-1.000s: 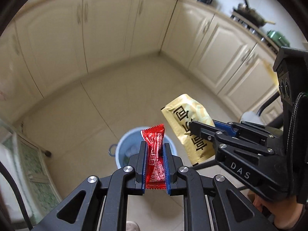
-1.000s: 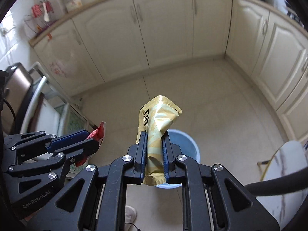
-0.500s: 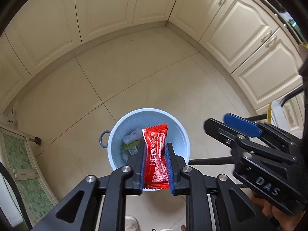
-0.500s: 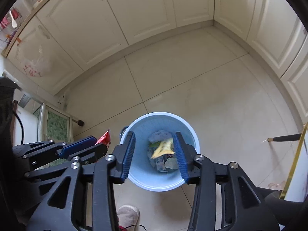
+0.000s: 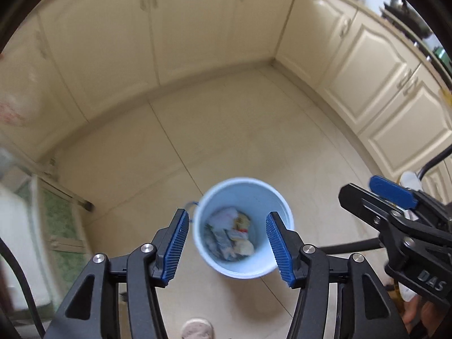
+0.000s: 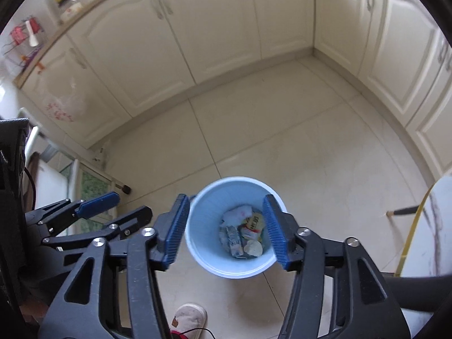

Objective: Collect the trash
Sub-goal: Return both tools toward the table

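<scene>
A light blue bin (image 5: 240, 267) stands on the tiled floor below both grippers, with several pieces of trash (image 5: 228, 234) in its bottom. My left gripper (image 5: 226, 217) hangs over it, its jaws opening and nothing between them. My right gripper (image 6: 226, 200) is also above the bin (image 6: 203, 226), jaws opening and empty. A yellow wrapper (image 6: 254, 221) lies among the trash (image 6: 236, 240), and a bit of red (image 5: 241, 230) shows there too. Each gripper appears in the other's view: the right gripper (image 5: 364, 192) at the right, the left gripper (image 6: 124, 206) at the left.
Cream cabinets (image 6: 214, 28) line the far and right walls. A slipper (image 6: 189, 319) is on the floor just below the bin. A green-patterned glass-fronted unit (image 5: 59, 226) stands at the left. A white marble table edge (image 6: 423, 240) and a black chair tube (image 6: 409, 291) are at the right.
Both grippers swung over the bin. The right one let go of the yellow wrapper first, then the left one dropped the red wrapper. Both pairs of jaws now stand wide.
</scene>
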A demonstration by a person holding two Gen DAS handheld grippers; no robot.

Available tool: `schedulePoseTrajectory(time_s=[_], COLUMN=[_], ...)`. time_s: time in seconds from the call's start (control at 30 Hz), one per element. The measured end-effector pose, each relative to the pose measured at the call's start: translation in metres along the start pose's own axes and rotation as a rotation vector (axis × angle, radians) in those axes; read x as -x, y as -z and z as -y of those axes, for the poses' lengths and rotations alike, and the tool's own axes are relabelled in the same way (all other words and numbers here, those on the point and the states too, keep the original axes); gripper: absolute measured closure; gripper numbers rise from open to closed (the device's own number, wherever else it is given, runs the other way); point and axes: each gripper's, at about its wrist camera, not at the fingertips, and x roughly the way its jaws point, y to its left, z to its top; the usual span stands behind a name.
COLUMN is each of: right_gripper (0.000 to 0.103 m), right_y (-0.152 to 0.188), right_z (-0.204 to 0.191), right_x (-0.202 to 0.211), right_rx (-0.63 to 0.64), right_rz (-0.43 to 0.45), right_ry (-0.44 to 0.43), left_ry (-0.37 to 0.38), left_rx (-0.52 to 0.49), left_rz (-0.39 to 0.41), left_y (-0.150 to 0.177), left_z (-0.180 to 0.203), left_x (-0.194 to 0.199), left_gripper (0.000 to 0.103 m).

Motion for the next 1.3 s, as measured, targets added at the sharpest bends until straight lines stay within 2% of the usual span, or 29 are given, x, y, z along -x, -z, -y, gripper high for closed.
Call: schedulePoseTrajectory(time_s=[0.1,0.23,0.3,0.4,0.6,0.77,0.93,1.07,1.17,1.3], right_gripper=[0.028,0.007,0.007,0.0,0.0,0.0,0.0,0.0,0.0,0.0], right_y=[-0.004,-0.001,0.007,0.017,0.06,0.101,0.141,0.168,0.184,0.205], right_z=[-0.027,-0.055,-0.068,-0.08,-0.083,-0.077,-0.074,-0.076,-0.078,-0.079], right_x=[0.044,0.116,0.16,0.217,0.333,0.422,0.498,0.546,0.575,0.607], right_rx=[0.053,0.116,0.146,0.163,0.147,0.119,0.085,0.044,0.027,0.013], right_rz=[0.073,0.194,0.268,0.356,0.527,0.654,0.755,0.832,0.878,0.93], right_ry=[0.005,0.031,0.058,0.082,0.137,0.202,0.256,0.32,0.369,0.391], left_ry=[-0.04,-0.065,-0.061,-0.063,-0.025,0.031,0.071,0.091,0.112,0.122], left_rx=[0.002,0.003,-0.002,-0.024,-0.075,-0.148,-0.206,-0.215,-0.209,-0.21], left_rz=[0.102,0.245,0.315,0.41,0.602,0.705,0.805,0.892,0.947,0.999], left_y=[0.003,0.013,0.02,0.031,0.073,0.121,0.174,0.215,0.261,0.319], left_z=[0.002,0.015,0.027,0.05,0.107,0.148,0.163,0.158,0.141,0.125], left_x=[0.048,0.116,0.153,0.202,0.289,0.333,0.363,0.384,0.384,0.395], left_gripper=[0.044,0.036,0.028,0.018,0.005,0.001,0.001,0.001,0.001,0.001])
